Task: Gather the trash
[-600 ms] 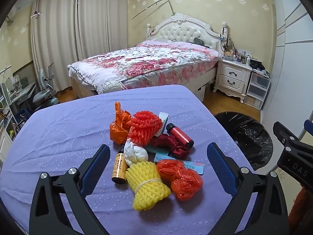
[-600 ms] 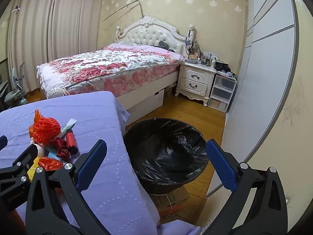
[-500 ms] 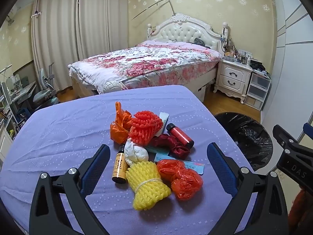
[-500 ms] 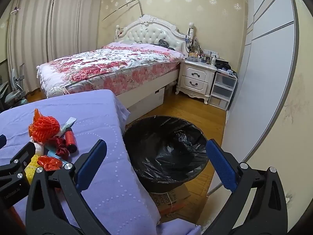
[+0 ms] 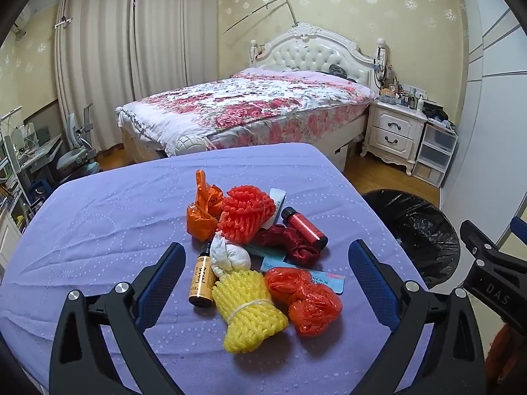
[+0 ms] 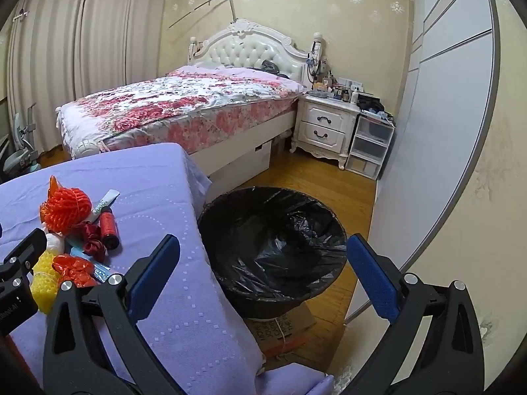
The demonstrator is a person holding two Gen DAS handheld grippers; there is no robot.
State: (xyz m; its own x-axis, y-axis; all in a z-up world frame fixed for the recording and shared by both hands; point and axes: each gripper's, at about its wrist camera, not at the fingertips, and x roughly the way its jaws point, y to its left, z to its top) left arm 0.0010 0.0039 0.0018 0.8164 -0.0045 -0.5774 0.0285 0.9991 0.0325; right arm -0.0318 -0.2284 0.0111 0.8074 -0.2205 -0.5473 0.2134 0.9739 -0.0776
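A pile of trash lies on the purple table (image 5: 98, 230): yellow foam net (image 5: 250, 309), red crumpled bag (image 5: 303, 296), orange bag (image 5: 201, 207), red foam net (image 5: 245, 212), red bottle (image 5: 304, 228), amber bottle (image 5: 201, 276), white wad (image 5: 230, 256), dark red ribbon (image 5: 290, 243). My left gripper (image 5: 266, 263) is open and empty, hovering just in front of the pile. My right gripper (image 6: 263, 263) is open and empty above the black-lined bin (image 6: 273, 247), which also shows in the left wrist view (image 5: 418, 230). The pile shows at left in the right wrist view (image 6: 72, 230).
The bin stands on the wooden floor right of the table, with flat cardboard (image 6: 283, 329) under it. A bed (image 5: 250, 112) and a white nightstand (image 5: 392, 131) are behind. A wardrobe wall (image 6: 444, 131) is at right.
My right gripper has shifted slightly, so the bin and pile sit a little higher in its view. The left gripper and the pile have barely moved.
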